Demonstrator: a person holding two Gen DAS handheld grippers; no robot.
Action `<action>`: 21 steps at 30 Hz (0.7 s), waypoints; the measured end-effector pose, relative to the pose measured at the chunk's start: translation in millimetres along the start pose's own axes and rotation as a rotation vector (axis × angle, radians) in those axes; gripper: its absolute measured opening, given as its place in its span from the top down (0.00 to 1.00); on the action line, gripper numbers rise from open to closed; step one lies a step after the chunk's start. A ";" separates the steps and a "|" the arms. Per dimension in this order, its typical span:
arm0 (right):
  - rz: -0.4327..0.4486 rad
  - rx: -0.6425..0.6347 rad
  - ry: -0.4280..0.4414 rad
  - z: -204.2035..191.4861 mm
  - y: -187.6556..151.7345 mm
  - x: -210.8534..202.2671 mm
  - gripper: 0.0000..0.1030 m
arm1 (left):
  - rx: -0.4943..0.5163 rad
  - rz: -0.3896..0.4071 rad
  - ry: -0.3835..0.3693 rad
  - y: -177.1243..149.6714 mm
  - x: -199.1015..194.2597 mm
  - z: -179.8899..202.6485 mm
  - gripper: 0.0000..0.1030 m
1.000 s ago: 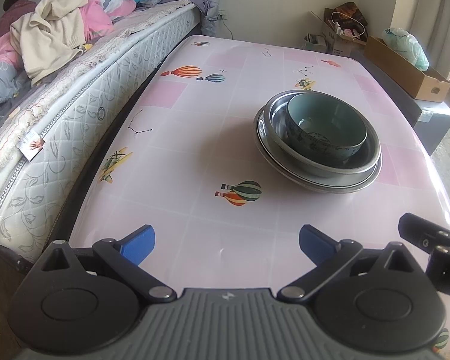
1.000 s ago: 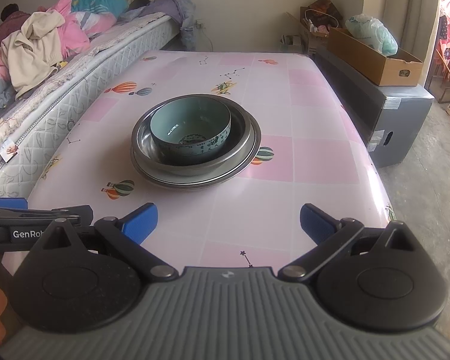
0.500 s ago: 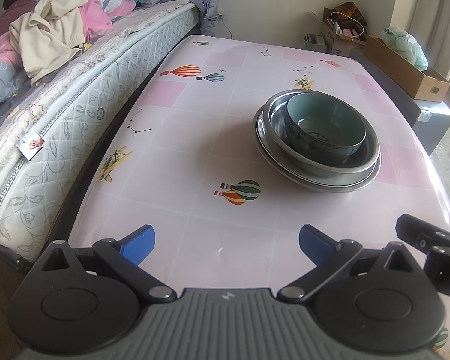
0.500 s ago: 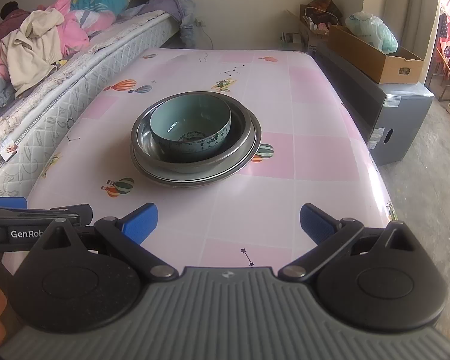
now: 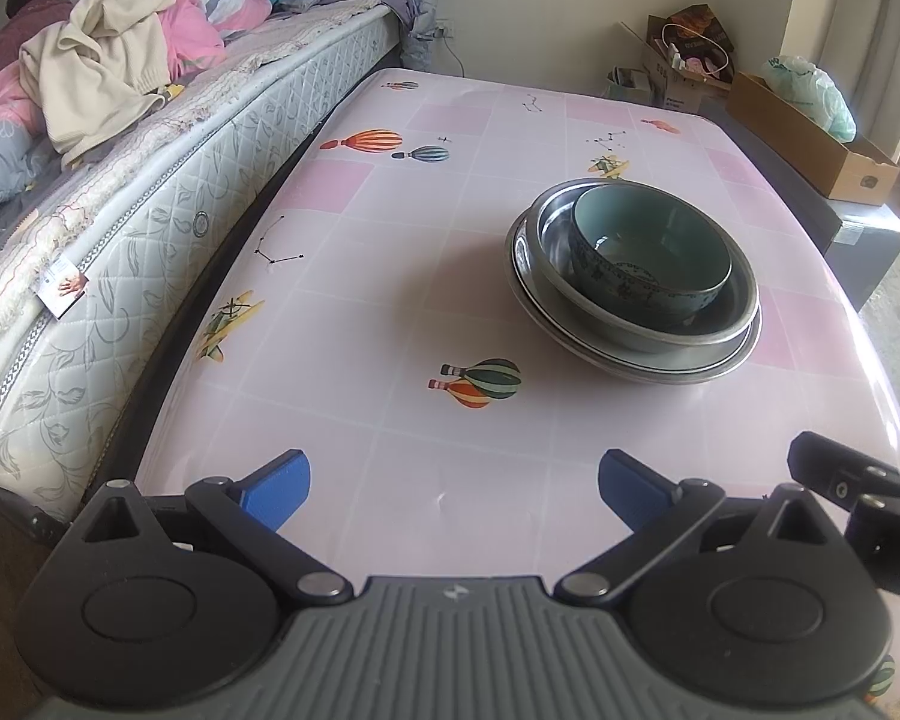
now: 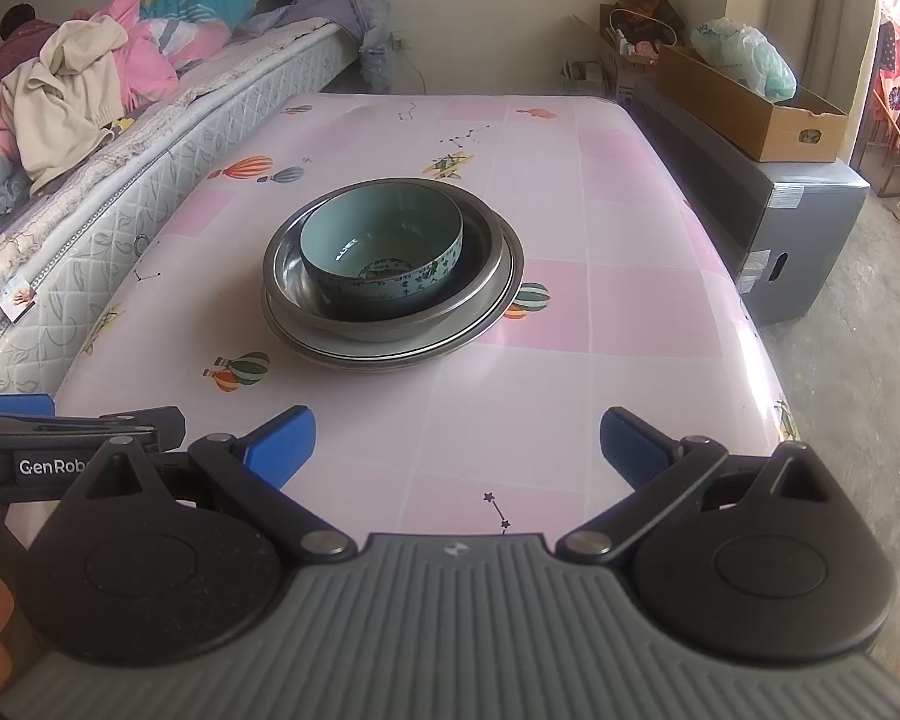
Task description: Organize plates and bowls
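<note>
Both the left gripper (image 5: 453, 489) and right gripper (image 6: 457, 444) gape wide, empty, over bare table (image 6: 630, 300). The nested bowls (image 6: 384, 252) sit mid-table at 12 o'clock. "GenRob" reads at 9.

Illumination: bright, diffuse daylight from the right, strongest at the window edge.
Glare: pale sheen on the glossy pink table (image 6: 648, 300); highlights inside the metal bowl (image 6: 486, 276).
Shadow: soft, left of the stacked dishes.
Distortion: fisheye bowing at edges, dark corner vignette.
Focus: sharp centrally, soft at margins.
</note>
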State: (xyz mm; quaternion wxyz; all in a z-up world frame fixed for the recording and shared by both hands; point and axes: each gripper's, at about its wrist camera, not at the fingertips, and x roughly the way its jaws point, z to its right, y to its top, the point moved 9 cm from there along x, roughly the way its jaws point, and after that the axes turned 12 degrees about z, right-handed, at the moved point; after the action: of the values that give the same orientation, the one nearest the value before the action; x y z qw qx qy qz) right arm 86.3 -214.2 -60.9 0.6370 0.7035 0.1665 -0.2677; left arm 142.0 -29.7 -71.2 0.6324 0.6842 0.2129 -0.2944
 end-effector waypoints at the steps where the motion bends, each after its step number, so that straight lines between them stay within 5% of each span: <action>1: -0.001 0.000 0.000 -0.1 -0.4 -0.3 0.01 | 0.000 0.000 0.000 -0.1 -0.1 0.1 0.00; 21: -0.001 0.001 0.002 0.6 1.6 0.2 0.01 | -0.001 0.002 -0.001 0.3 -1.1 0.3 0.00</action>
State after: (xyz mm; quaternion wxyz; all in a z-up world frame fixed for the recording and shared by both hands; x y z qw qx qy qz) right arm 87.3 -215.0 -59.8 0.6364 0.7039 0.1673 -0.2675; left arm 141.3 -30.0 -70.2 0.6331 0.6839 0.2122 -0.2939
